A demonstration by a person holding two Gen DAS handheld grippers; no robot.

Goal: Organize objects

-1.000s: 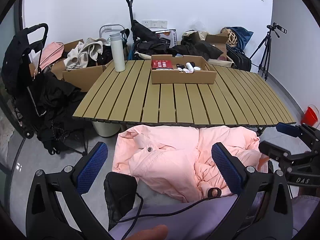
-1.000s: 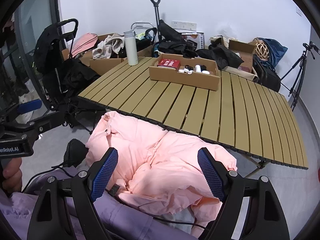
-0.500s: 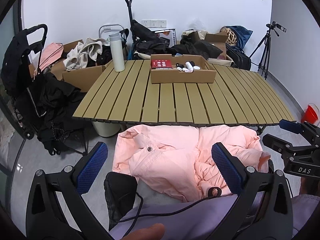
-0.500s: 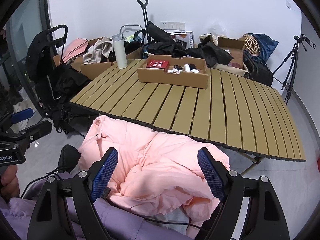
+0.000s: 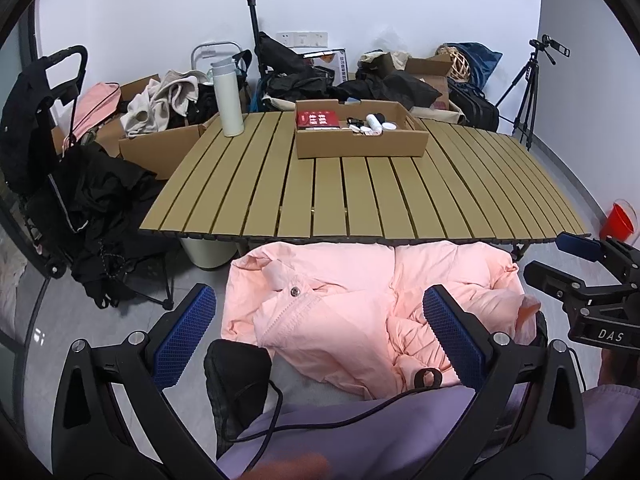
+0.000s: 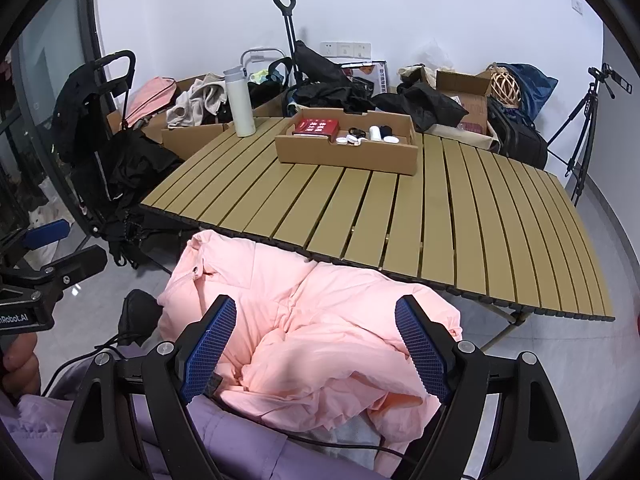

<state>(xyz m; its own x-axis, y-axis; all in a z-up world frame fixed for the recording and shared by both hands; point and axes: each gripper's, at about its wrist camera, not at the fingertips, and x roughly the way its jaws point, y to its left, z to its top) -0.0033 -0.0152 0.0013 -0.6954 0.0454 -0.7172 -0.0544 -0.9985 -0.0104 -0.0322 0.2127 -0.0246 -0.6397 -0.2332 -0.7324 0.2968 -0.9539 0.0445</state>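
Well, working left to right, our left gripper (image 5: pixel 320 336) hangs spread wide with nothing between its blue pads, low over the crumpled pink padded jacket (image 5: pixel 360 312) that lies in the lap, just short of the near edge of the olive slatted folding counter (image 5: pixel 360 188). On the far left of that counter stands a tall white insulated bottle (image 5: pixel 228 98). To its right sits a shallow brown cardboard tray (image 5: pixel 360 142) holding a flat red box (image 5: pixel 319 119) and some small white and black items, too small to name. Our right gripper (image 6: pixel 316 344) is likewise spread and empty above the jacket's right half.

We judge this a pause between steps: neither gripper holds anything. The scene would suit a jacket waiting to be lifted and sorted, or one just set down, so we cannot say which thing comes next. Any grasp on the jacket calls for pinching a firm fold, since the puffy fabric will sag and slide.
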